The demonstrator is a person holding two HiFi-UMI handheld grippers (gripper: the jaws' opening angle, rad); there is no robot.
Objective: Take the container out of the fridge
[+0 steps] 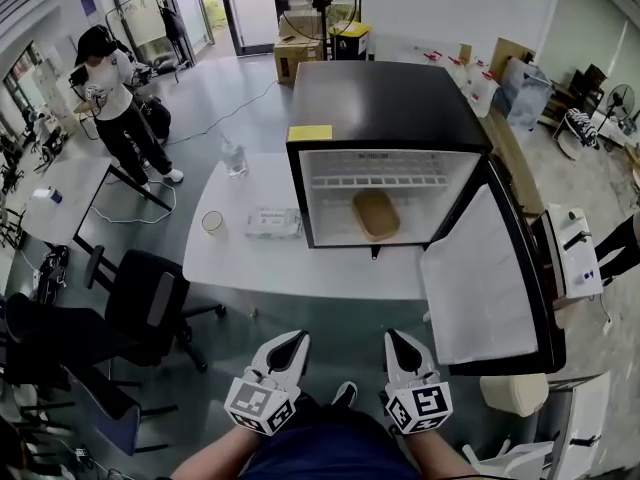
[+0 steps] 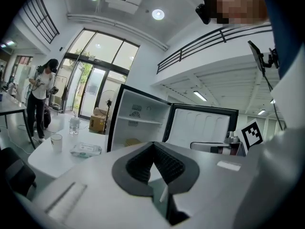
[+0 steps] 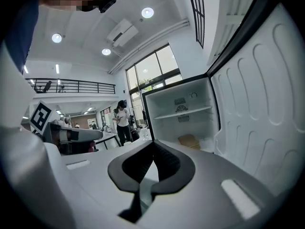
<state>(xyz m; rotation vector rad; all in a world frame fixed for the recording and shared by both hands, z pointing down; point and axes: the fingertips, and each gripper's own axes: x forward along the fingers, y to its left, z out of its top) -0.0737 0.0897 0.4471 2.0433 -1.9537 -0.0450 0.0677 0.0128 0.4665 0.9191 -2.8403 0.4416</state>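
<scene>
A tan oval container [image 1: 376,213] lies on the floor of a small black fridge [image 1: 385,98] that stands on a white table [image 1: 300,268]. The fridge door [image 1: 480,278] hangs open to the right. Both grippers hover low in the head view, short of the table's near edge. My left gripper [image 1: 296,338] is shut and holds nothing; so is my right gripper [image 1: 395,337]. In the left gripper view the closed jaws of the left gripper [image 2: 153,145] point at the fridge, with the container [image 2: 132,141] just beyond. The right gripper view has the right gripper [image 3: 153,143] facing the container [image 3: 190,140].
On the table left of the fridge are a tissue pack [image 1: 273,222], a paper cup [image 1: 213,223] and a water bottle [image 1: 233,158]. A yellow pad [image 1: 310,133] lies on the fridge top. An office chair [image 1: 150,308] stands at the left, a person [image 1: 110,88] farther back.
</scene>
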